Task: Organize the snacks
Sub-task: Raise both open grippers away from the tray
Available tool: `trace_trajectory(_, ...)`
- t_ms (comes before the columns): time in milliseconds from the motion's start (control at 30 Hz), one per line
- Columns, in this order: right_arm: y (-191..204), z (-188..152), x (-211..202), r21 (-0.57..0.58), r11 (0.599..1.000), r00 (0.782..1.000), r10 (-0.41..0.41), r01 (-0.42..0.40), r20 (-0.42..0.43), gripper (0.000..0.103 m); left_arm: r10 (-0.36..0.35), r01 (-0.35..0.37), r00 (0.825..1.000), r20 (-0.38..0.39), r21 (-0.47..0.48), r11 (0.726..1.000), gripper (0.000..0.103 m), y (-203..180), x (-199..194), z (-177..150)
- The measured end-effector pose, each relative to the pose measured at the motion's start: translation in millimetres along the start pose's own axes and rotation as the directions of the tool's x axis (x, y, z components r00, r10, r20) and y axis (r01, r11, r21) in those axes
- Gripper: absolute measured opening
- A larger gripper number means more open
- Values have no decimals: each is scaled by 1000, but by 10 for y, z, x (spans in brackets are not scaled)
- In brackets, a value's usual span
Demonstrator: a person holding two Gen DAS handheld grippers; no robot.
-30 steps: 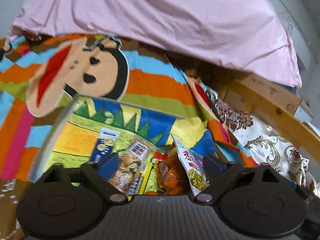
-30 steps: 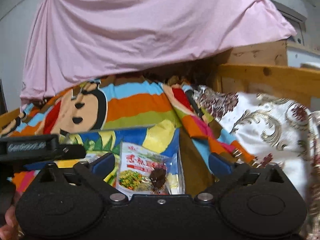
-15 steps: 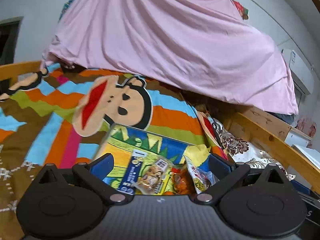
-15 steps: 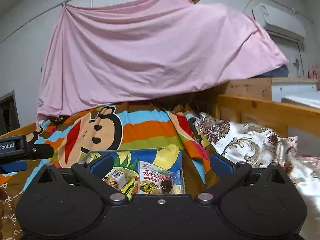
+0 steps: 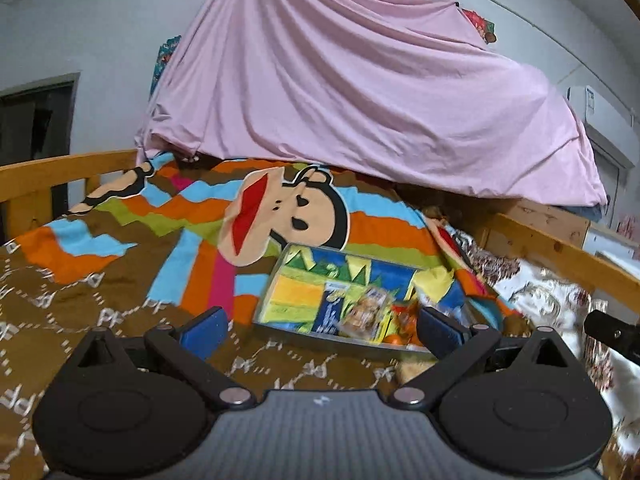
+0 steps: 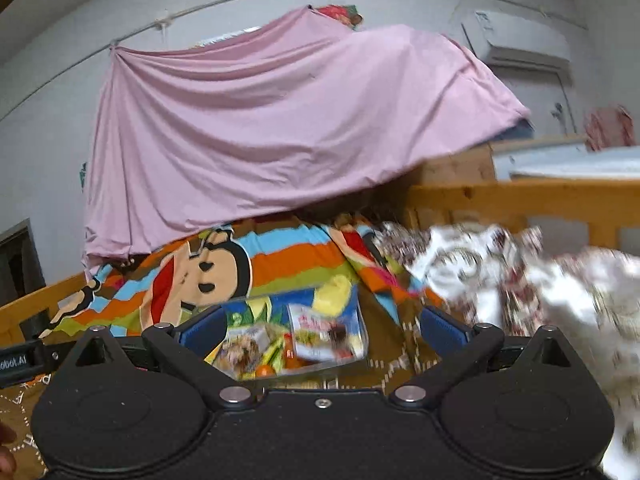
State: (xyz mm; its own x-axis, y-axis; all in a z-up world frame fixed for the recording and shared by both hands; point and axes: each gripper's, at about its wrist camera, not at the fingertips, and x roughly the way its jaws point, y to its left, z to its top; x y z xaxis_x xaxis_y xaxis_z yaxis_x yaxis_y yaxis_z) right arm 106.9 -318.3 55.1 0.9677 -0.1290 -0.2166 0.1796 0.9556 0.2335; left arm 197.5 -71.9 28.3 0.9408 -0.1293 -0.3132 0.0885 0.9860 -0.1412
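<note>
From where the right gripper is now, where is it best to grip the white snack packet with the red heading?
Probably by its top sealed edge, coming from above and behind. The white snack packet leans upright against the box's right wall, so that edge is free. The right gripper is open. Blur hides finer detail.

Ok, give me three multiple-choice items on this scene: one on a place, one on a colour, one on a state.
1. Where do the snack packets lie?
A. in the tray on the blanket
B. on the wooden rail
C. in the left claw

2. What colour is the draped sheet?
A. green
B. pink
C. black

3. How is the right claw?
A. shut on a packet
B. shut on nothing
C. open and holding nothing

Key: 1 A, the packets sit inside the tray on the striped blanket. 2 B, the sheet reads pink in both views. 3 C, its blue pads stand wide apart with nothing between.
</note>
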Motion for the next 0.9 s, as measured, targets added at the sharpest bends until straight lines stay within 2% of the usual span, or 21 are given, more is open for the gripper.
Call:
trace_trajectory(200,206,-260,-217,-94,996,997,-6,-1,-77,102,-21,19,995,-92,-21,1000,103,128,-77,-241)
trace_trajectory(300,265,-327,-327,-115,993,997,-29,21,-74,102,-20,20,993,-118,-1,1000,103,187,-113,-351)
trace_trajectory(433,315,-381,-346,-141,989,994,-52,39,-94,102,-6,12,991,-136,43,999,103,238,-137,-445)
trace_trajectory(633,348,-456,-176,-167,985,982,-69,39,-175,102,25,-10,989,-149,100,995,103,304,-115,-464)
trace_trajectory(733,358,-494,-99,-170,985,974,-73,37,-215,102,28,-13,988,-154,94,995,103,349,-89,-459)
trace_trajectory(900,361,-514,-62,-164,986,970,-72,34,-233,102,37,-24,985,-168,79,997,103,398,-47,-483)
